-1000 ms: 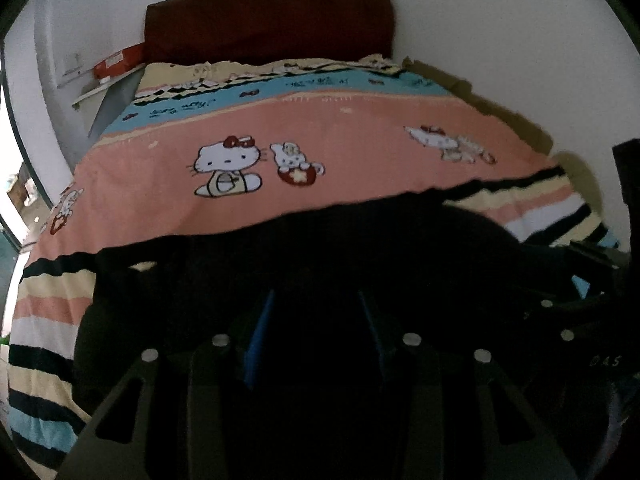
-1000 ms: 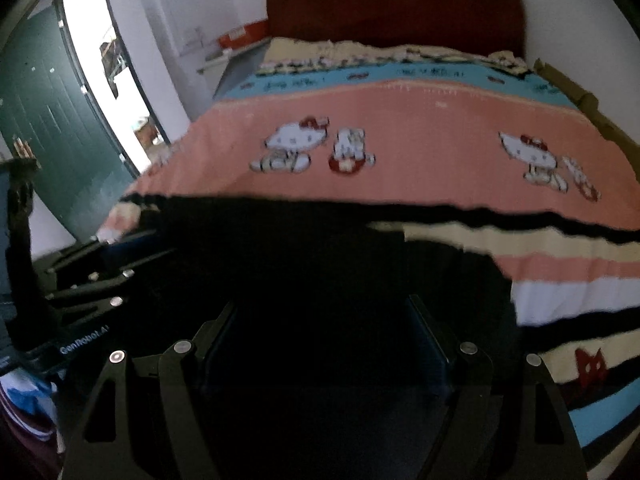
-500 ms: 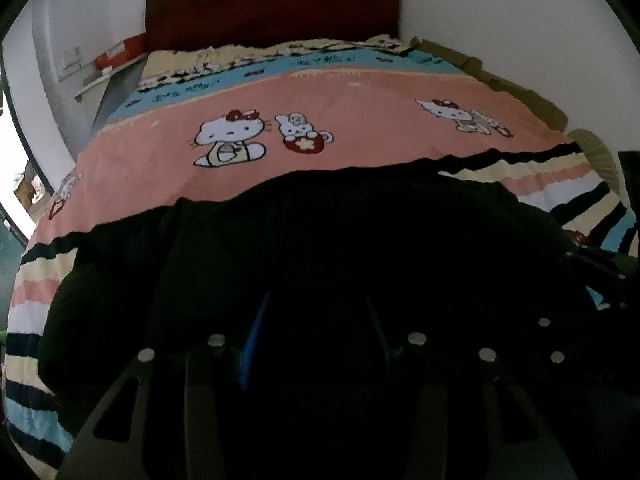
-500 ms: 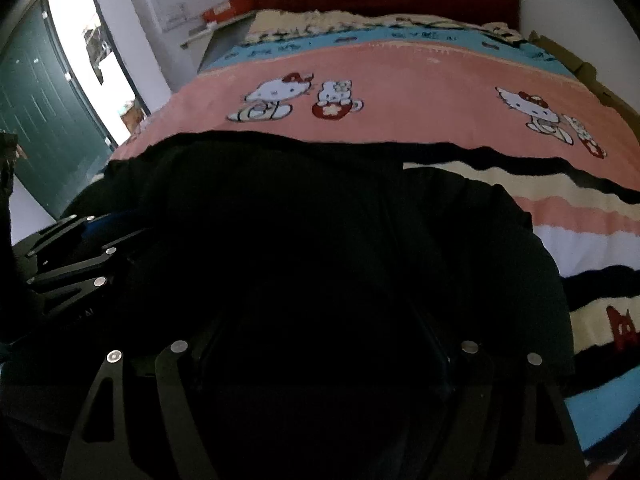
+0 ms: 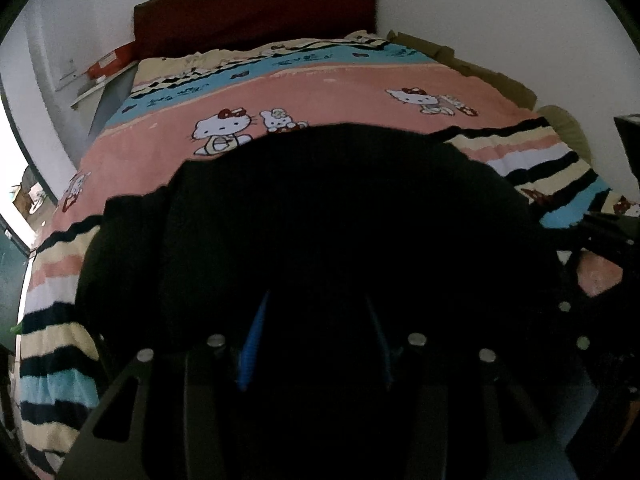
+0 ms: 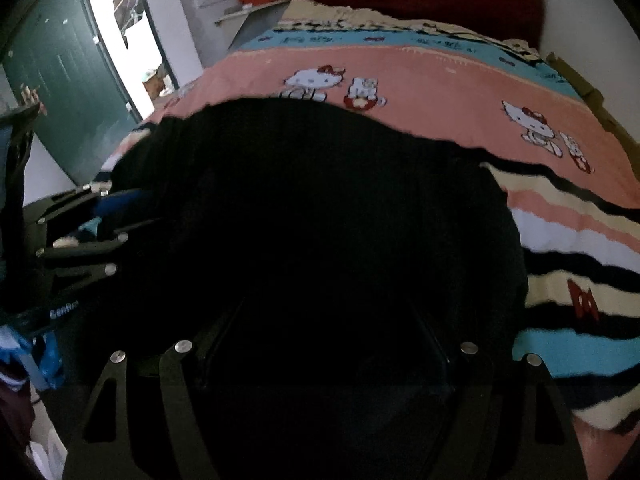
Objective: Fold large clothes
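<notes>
Left gripper (image 5: 316, 320) jaws just opening, grip unclear; right gripper (image 6: 328, 320) likewise unclear. Black garment (image 5: 320, 208) carried further over blanket (image 5: 360, 92); fold advancing.

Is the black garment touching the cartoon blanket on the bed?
Touching. Left wrist view: black garment lies on the blanket, its far edge overlapping the printed cat with no gap.

bed (image 5: 520, 92), cartoon blanket (image 5: 340, 92) (black garment (image 5: 320, 208) atop)

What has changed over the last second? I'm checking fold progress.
The black garment has been carried forward over the pink blanket, now reaching the cat prints. The left tool has just been opening, with cloth between its jaws. Blanket and headboard are unchanged.
</notes>
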`<state>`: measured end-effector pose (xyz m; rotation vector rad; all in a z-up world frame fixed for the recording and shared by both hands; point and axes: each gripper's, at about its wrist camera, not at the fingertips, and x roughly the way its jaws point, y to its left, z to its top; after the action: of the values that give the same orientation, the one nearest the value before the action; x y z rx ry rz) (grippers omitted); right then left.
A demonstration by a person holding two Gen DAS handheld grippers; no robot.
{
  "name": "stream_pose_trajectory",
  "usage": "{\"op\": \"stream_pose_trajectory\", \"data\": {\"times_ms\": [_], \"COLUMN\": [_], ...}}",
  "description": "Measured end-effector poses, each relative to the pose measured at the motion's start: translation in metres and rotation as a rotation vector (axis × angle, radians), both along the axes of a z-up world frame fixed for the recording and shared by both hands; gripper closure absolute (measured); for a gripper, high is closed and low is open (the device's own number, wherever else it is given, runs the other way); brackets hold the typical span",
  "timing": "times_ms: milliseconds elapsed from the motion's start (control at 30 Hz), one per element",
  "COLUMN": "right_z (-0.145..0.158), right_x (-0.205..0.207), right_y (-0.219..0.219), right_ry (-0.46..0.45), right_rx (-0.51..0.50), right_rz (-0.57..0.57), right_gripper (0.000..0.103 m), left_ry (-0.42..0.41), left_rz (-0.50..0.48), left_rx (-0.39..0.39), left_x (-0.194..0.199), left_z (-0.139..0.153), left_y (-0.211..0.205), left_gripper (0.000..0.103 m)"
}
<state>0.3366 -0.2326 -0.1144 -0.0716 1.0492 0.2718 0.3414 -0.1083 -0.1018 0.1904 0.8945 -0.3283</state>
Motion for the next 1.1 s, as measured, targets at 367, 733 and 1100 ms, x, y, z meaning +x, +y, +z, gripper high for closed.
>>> {"op": "stream_pose_trajectory", "data": {"times_ms": [367, 733, 1100], "right_z": [-0.042, -0.041, 0.001], "right_x": [0.001, 0.002, -0.044], "right_y": [-0.009, -0.002, 0.01], "right_ry": [0.006, 0.021, -0.058], "right_rx": [-0.011, -0.056, -0.051], "right_rz": [-0.02, -0.049, -0.015], "right_gripper": [0.021, 0.021, 0.021], "left_ry": [-0.039, -0.05, -0.095], "left_rz": [0.025, 0.039, 0.06], "left_rx": [-0.024, 0.01, 0.004], "left_x": [-0.002, -0.014, -0.06], "left_z": [-0.032, -0.024, -0.003], "left_y": [-0.001, 0.0, 0.012], "left_gripper": [0.048, 0.048, 0.048]}}
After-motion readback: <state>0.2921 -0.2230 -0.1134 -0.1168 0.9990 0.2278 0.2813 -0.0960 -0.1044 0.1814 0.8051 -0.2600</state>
